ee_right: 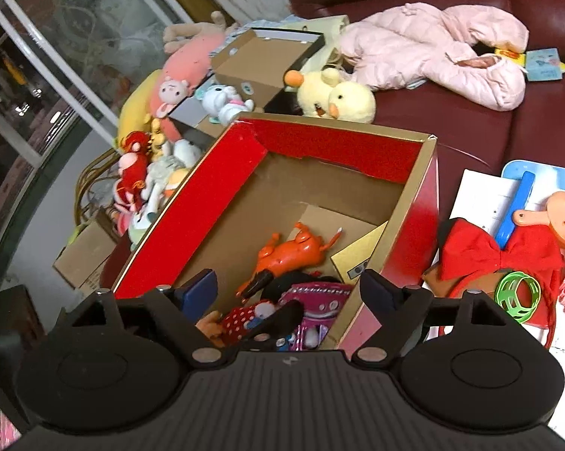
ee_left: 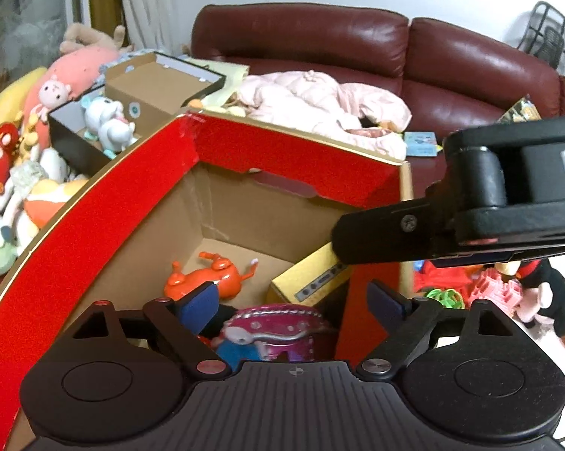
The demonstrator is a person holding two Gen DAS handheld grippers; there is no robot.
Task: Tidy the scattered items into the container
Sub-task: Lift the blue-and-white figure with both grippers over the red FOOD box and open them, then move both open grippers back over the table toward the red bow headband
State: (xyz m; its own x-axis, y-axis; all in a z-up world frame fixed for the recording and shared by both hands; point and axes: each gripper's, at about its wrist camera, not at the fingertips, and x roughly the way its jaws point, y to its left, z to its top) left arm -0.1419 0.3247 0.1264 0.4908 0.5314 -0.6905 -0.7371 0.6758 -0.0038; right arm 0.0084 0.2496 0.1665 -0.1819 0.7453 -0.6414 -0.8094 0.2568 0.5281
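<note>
Both of your tools hang over the open red box [ee_right: 372, 150], and both stand wide with nothing between the pads: the left tool [ee_left: 293, 302] looks down on the pink toy [ee_left: 282, 329] lying in the near end of the box, and the right tool [ee_right: 288, 287] on the polka-dot doll [ee_right: 245, 317] beside it. The orange toy animal [ee_right: 293, 251] and a yellow carton [ee_left: 309, 282] already lie deeper in the box, so nothing in there needs you. What the coming move turns on lies outside: the loose things sit past the box's right wall, on your right-hand side, so the right tool is plainly the nearer one. There you have the red bow [ee_right: 497, 251], its long axis running side to side across the view, with the green ring [ee_right: 517, 297] just below it and touching it, and the orange duck-billed toy [ee_right: 557, 221] above, beside a blue stick [ee_right: 515, 206] that runs steeply up and down. The box wall stands between your right tool and that heap, so I judge you must lift clear of the rim before swinging right. Your right tool also crosses the left wrist view [ee_left: 470, 203], close over the box corner, so mind the two colliding. The yellow plush chick [ee_right: 335, 97] and pink jacket [ee_right: 451, 52] lie on the sofa [ee_right: 470, 131] beyond the far rim.
</note>
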